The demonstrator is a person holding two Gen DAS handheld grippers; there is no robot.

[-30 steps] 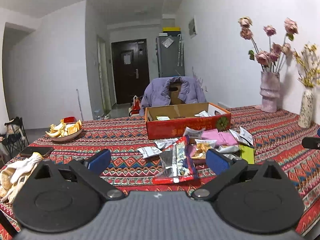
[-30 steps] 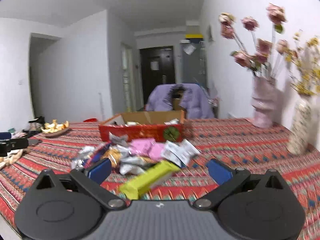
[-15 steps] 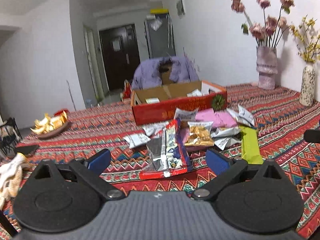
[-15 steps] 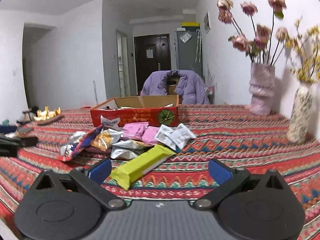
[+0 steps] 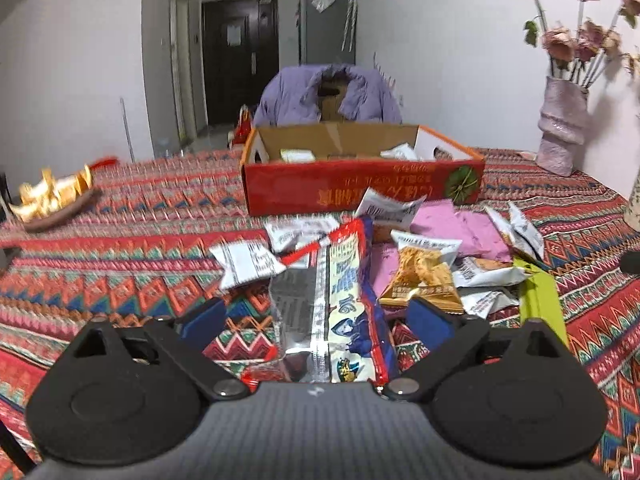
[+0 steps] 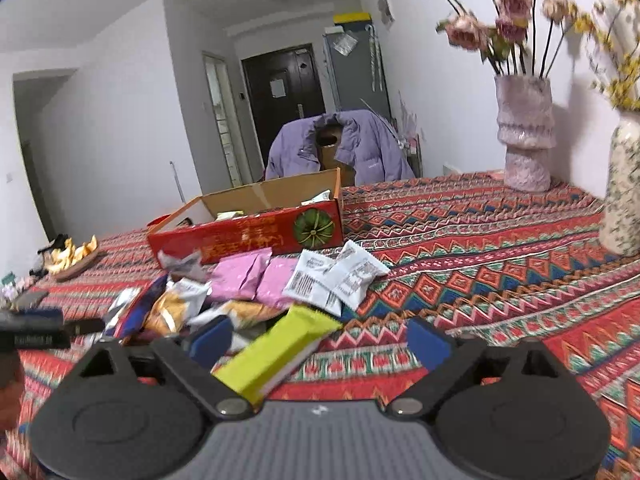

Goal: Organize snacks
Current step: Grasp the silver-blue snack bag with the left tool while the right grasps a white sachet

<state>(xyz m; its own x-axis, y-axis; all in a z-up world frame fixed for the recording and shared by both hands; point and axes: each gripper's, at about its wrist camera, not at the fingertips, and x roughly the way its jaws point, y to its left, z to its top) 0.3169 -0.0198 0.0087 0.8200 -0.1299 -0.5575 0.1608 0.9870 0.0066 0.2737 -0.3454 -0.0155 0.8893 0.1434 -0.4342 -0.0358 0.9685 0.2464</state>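
Observation:
A heap of snack packets lies on the patterned tablecloth in front of a red cardboard box (image 5: 360, 188) (image 6: 248, 236) that holds a few packets. My left gripper (image 5: 318, 322) is open, its jaws on either side of a long red, silver and blue packet (image 5: 336, 304), not touching it. An orange chip packet (image 5: 420, 276) lies just right of it. My right gripper (image 6: 320, 340) is open, its jaws on either side of a yellow-green bar (image 6: 280, 352). Pink packets (image 6: 256, 276) and white packets (image 6: 336, 276) lie behind the bar.
A pink vase of flowers (image 6: 524, 132) and a speckled vase (image 6: 624, 196) stand at the right by the wall. A bowl of orange peel (image 5: 52, 200) sits at the far left. A chair with a purple jacket (image 5: 328, 92) stands behind the table.
Both grippers have moved forward and down toward the heap. The long packet now lies between the left jaws and the yellow-green bar between the right jaws. Both stay open.

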